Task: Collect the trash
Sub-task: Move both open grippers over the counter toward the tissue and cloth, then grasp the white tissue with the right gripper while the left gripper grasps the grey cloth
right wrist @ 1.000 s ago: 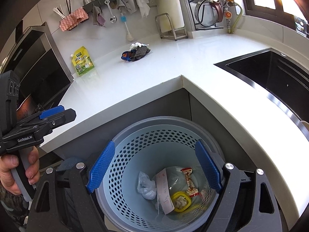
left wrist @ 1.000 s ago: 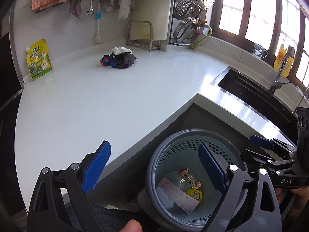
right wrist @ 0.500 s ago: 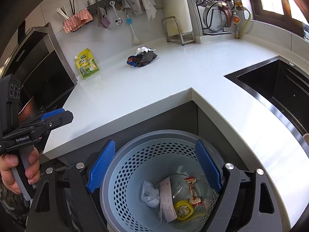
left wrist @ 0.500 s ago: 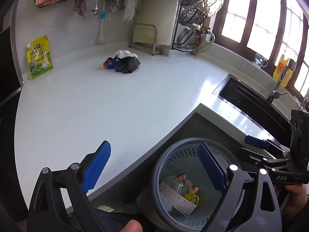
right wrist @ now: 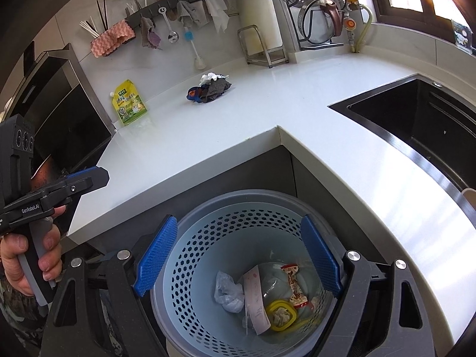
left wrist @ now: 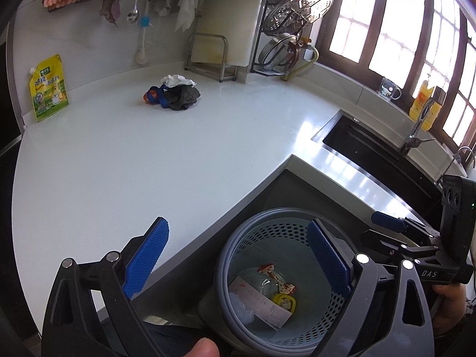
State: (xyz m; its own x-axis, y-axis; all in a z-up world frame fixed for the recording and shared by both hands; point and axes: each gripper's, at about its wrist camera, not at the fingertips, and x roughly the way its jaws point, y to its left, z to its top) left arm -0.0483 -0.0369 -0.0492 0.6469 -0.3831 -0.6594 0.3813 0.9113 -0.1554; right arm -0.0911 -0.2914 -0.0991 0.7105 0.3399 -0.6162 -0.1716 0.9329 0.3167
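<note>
A grey perforated bin (right wrist: 238,193) stands on the floor in the counter's inner corner. Inside it lie a receipt (right wrist: 255,300), a crumpled clear bag (right wrist: 227,293), a candy wrapper (right wrist: 294,285) and a yellow ring (right wrist: 281,312). My right gripper (right wrist: 238,255) hovers open above the bin with nothing between its pads. My left gripper (left wrist: 238,255) is open too, over the counter edge and the bin (left wrist: 285,212), and it holds nothing. A pile of trash (left wrist: 175,93), made of white tissue, dark cloth and a blue scrap, lies far back on the white counter (left wrist: 119,163).
A yellow-green pouch (left wrist: 47,87) leans on the back wall at the left. The dark sink (right wrist: 431,131) with its tap (left wrist: 416,131) is at the right. A board stand (left wrist: 208,56) and a lid rack (left wrist: 291,29) fill the back corner. A person's hand (right wrist: 29,255) holds the left gripper's handle.
Nothing clear: both views drift slightly and the bin sits a little lower in frame. Both grippers stay open and empty.
</note>
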